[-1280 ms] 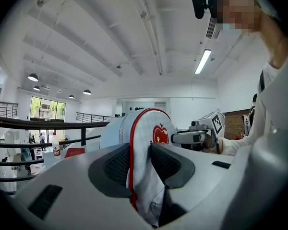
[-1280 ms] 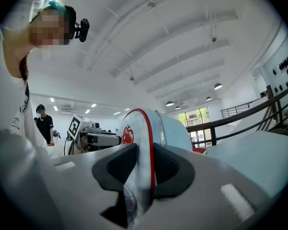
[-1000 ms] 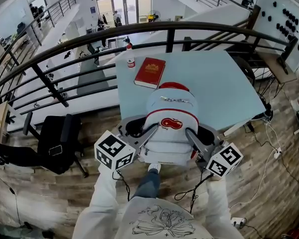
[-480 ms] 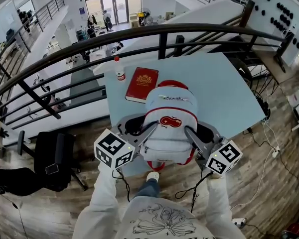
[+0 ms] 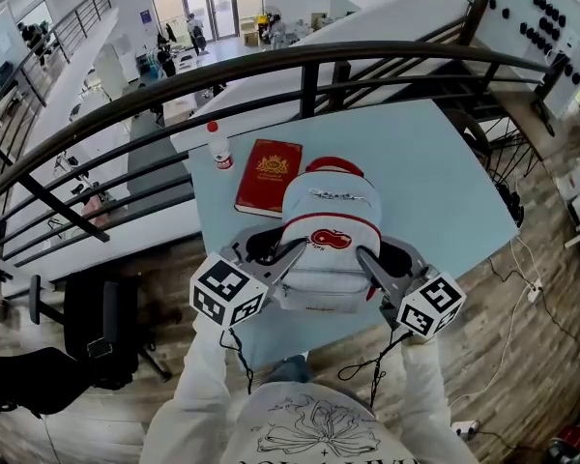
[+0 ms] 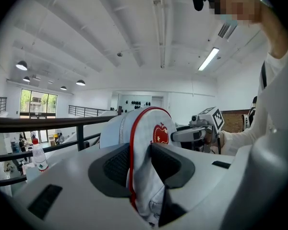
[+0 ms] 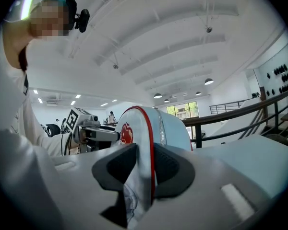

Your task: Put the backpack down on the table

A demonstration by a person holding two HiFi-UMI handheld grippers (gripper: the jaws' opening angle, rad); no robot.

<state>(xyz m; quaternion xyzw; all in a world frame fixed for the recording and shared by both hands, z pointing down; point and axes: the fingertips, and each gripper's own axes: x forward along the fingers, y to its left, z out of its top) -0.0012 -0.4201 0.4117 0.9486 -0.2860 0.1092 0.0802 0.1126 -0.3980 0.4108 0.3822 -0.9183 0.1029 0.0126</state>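
A white backpack [image 5: 327, 235] with red piping and a red apple badge hangs over the near part of the light blue table [image 5: 435, 177]. My left gripper [image 5: 288, 252] is shut on its left side, where the fabric [image 6: 140, 176] is pinched between the dark pads. Over on its right side, my right gripper [image 5: 365, 256] is shut on the edge [image 7: 141, 174] in the same way. Whether the pack's bottom touches the tabletop is hidden.
A red book [image 5: 268, 176] lies on the table just left of the pack, and a small red-capped bottle [image 5: 217, 147] stands beyond it at the far left corner. A black railing [image 5: 300, 61] curves behind the table. An office chair [image 5: 101, 327] is at the left.
Both grippers have carried the backpack forward, from beyond the table's near edge to over the tabletop. The table, book and bottle now appear closer.
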